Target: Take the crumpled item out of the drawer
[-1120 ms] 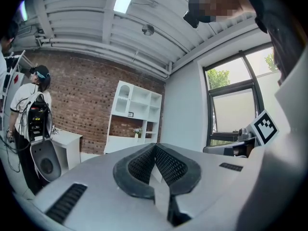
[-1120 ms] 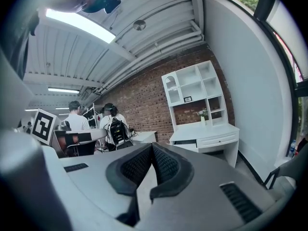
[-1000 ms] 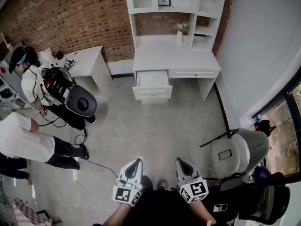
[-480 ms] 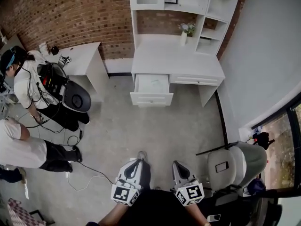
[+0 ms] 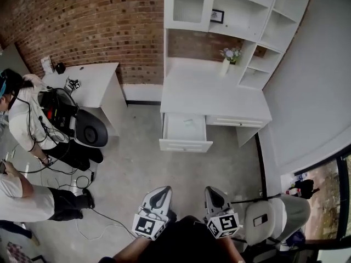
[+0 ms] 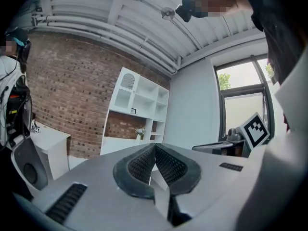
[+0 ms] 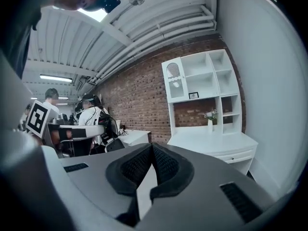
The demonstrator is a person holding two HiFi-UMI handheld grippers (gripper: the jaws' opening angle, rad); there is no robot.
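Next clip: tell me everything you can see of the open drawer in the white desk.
The drawer is white, like painted wood, and is pulled well out of the left part of the desk, sitting level. Its flat front panel faces the camera; any handles are too small to make out. The inside looks pale and nearly bare, with one small light thing lying toward the back, too small to identify. Nothing else touches it.

A red brick wall (image 5: 98,32) backs a tall white shelving unit (image 5: 241,21) and a small white side table (image 5: 90,78). The concrete floor (image 5: 142,163) is pale, with a grey wall (image 5: 323,92) and a floor-length window (image 5: 329,193) at right.
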